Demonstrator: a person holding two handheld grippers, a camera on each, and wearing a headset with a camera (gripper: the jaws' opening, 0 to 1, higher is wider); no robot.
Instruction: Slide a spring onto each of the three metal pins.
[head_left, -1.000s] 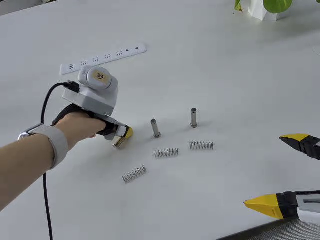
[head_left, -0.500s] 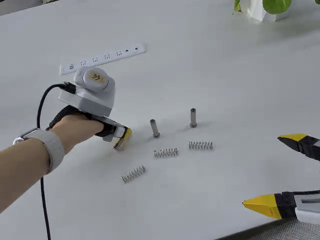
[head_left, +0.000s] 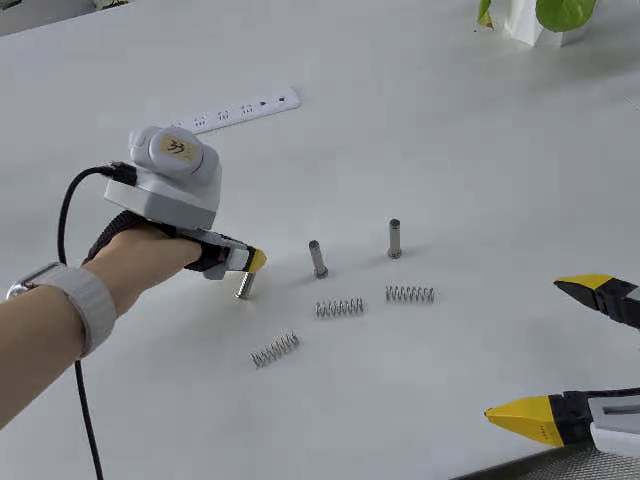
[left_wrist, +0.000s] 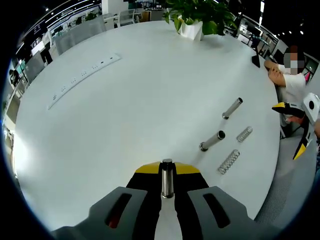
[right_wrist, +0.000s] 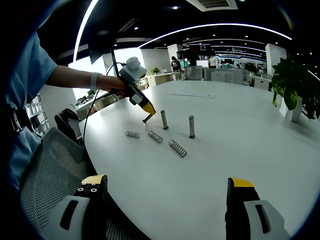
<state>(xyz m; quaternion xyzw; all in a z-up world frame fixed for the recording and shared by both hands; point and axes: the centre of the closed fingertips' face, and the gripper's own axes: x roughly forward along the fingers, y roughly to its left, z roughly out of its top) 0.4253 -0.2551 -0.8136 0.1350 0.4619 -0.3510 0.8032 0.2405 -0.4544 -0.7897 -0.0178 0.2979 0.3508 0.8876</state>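
Metal pin (left_wrist: 167, 177): slim silvery cylinder

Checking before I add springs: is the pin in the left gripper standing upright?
Tilted: the pin leans between the left gripper's closed jaws, lower end near the table.

Brightness: the head view is bright and even; the white tabletop (head_left: 450, 150) reads pale grey.
Source: overhead; in the right gripper view, ceiling strip lights (right_wrist: 220, 27) arc across a dark ceiling.
Shadows: soft, short and faint beside the upright pins (head_left: 394, 238) and under the left gripper (head_left: 248, 264).
Glare: in the left gripper view the tabletop washes toward white at its lower left.
Distortion: both gripper views are fisheye; the tabletop's edge bows and straight lights bend.
Focus: the head view is sharp, with the coils of the springs (head_left: 340, 307) distinct; the held pin (left_wrist: 166, 177) is crisp and the far room soft.
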